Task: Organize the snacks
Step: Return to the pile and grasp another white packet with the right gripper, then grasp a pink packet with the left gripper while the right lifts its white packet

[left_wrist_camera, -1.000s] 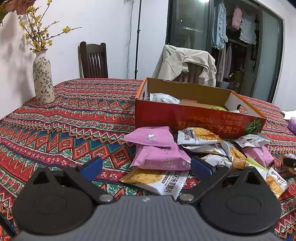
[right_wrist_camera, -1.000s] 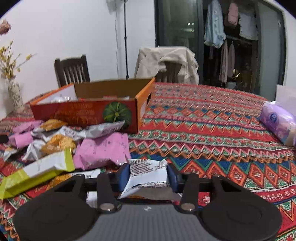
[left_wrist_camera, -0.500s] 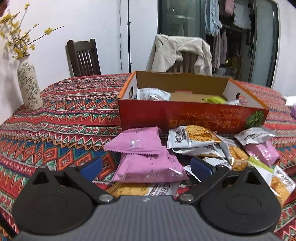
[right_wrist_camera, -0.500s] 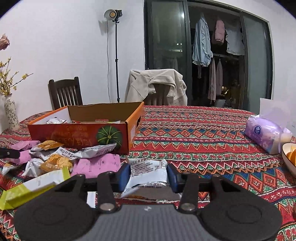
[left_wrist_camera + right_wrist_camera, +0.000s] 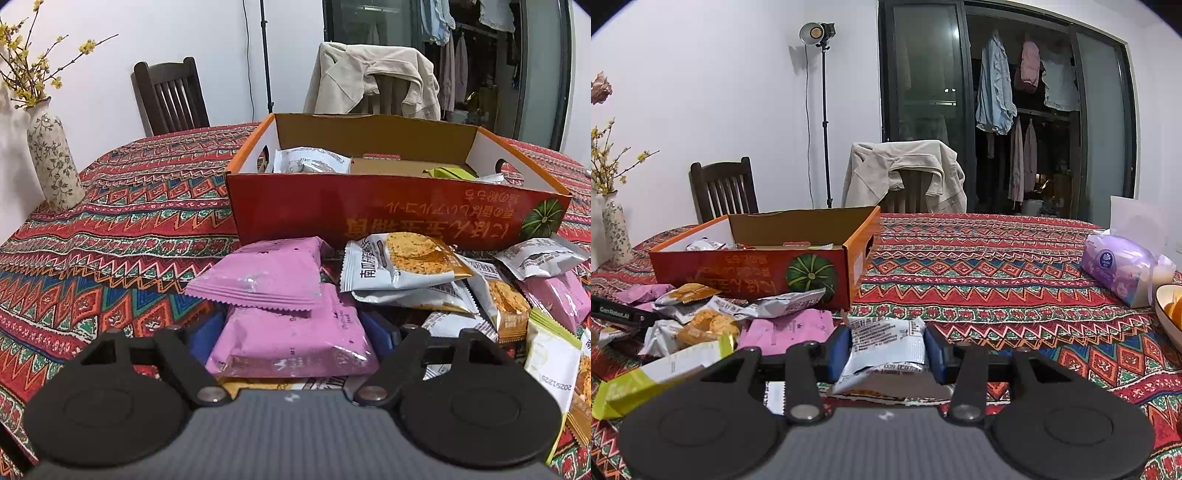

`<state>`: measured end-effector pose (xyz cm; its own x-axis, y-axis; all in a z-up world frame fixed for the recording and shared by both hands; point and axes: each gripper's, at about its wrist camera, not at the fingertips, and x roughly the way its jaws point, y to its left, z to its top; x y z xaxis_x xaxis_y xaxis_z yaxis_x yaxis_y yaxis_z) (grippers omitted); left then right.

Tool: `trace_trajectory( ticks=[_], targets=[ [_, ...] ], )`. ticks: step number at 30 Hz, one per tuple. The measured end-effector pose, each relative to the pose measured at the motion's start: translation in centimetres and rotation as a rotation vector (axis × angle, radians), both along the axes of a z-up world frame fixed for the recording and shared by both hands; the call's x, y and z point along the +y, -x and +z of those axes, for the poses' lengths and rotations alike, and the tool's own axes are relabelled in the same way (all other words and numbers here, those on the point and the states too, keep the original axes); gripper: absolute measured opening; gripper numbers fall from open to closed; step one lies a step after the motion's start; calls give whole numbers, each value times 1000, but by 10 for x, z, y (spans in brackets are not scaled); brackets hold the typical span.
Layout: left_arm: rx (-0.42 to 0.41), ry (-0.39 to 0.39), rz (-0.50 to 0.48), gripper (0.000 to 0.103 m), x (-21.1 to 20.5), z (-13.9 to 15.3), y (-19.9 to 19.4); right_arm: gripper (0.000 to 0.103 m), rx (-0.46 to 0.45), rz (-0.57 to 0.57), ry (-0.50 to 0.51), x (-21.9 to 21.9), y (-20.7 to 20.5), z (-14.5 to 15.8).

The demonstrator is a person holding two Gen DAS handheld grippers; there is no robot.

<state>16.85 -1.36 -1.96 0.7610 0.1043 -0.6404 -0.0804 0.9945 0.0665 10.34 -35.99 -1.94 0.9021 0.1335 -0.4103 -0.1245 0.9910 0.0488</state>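
Observation:
My left gripper (image 5: 291, 332) is low over the snack pile, its jaws closing on the lower pink snack packet (image 5: 295, 347); both blue pads touch its sides. A second pink packet (image 5: 266, 273) lies on top of it, toward the box. Behind stands the orange cardboard box (image 5: 369, 210) with a few packets inside. In the right wrist view my right gripper (image 5: 886, 350) is shut on a white snack packet (image 5: 886, 339), held above the patterned tablecloth to the right of the pile. The box (image 5: 750, 273) sits ahead on the left there.
Several loose packets (image 5: 424, 266) lie in front of the box. A flowered vase (image 5: 51, 162) stands at the far left. A purple tissue pack (image 5: 1119, 266) and a bowl of orange fruit (image 5: 1171, 310) sit at the right. Two chairs stand behind the table.
The left gripper has moved forward and down onto the pile, and its jaws have narrowed around the lower pink packet. The right gripper has tilted up slightly, still holding the white packet.

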Motion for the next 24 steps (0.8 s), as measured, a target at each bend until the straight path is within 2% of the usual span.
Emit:
trace_trajectory(
  ticks=[3, 13, 24],
  targets=[
    [-23, 0, -4, 73, 0, 3, 5, 43, -1, -2, 3, 1, 0, 0],
    [-65, 41, -8, 71, 10, 12, 33, 44, -10, -4, 14, 1, 2, 0],
    [-230, 65, -28, 71, 19, 46, 74, 44, -39, 18, 55, 13, 7, 5]
  ],
)
